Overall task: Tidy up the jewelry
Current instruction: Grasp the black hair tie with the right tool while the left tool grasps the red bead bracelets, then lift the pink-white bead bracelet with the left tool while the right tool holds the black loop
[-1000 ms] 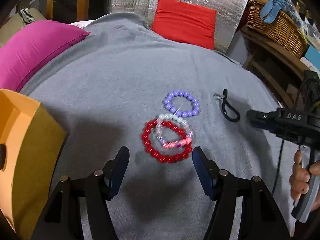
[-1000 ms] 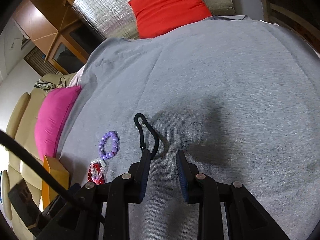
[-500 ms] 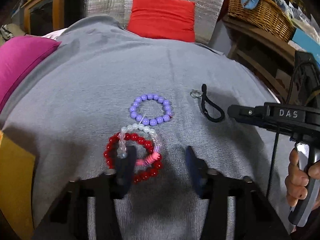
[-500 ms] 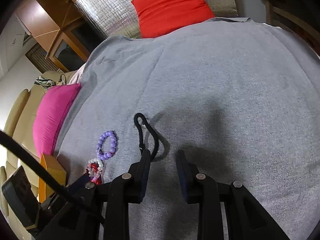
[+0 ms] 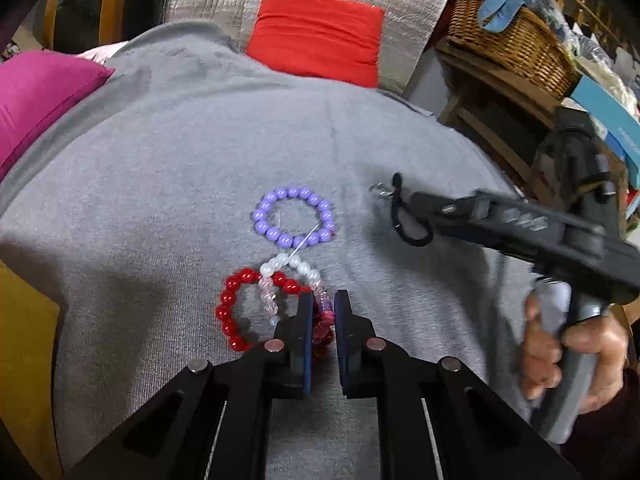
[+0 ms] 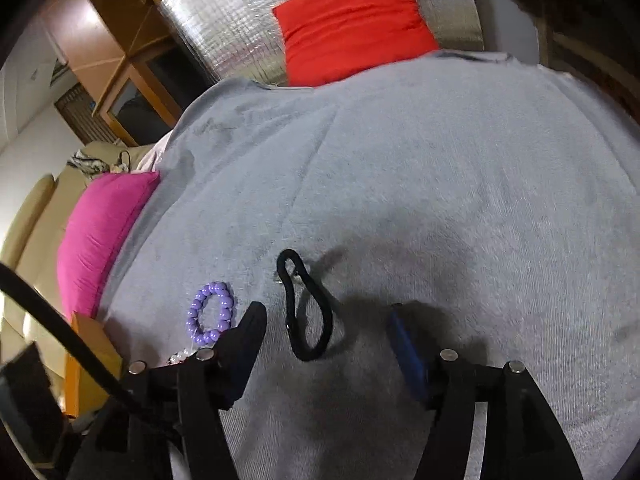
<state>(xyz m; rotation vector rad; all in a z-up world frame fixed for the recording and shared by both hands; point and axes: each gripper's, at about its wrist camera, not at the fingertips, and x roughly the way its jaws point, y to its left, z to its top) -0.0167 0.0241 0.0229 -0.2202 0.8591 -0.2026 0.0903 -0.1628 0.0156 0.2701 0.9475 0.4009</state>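
Observation:
On the grey blanket (image 5: 168, 184) lie a purple bead bracelet (image 5: 294, 222), a red bead bracelet (image 5: 230, 312) and a white-and-pink bead bracelet (image 5: 280, 268) that overlaps the red one. My left gripper (image 5: 322, 312) is shut on the right side of the overlapping red and pink bracelets. A black cord with a metal clasp (image 6: 306, 308) lies to the right; it also shows in the left wrist view (image 5: 404, 220). My right gripper (image 6: 326, 320) is open, its fingers on either side of the cord, just above it. The purple bracelet (image 6: 210, 316) shows to its left.
An orange box (image 6: 90, 364) stands at the blanket's left edge, also in the left wrist view (image 5: 24, 340). A pink cushion (image 5: 36, 96) lies far left, a red cushion (image 5: 316, 34) at the back. A wicker basket (image 5: 512, 48) sits on a wooden shelf at the right.
My left gripper moved forward and closed on the red and pink bracelets. My right gripper opened wide and moved forward over the black cord.

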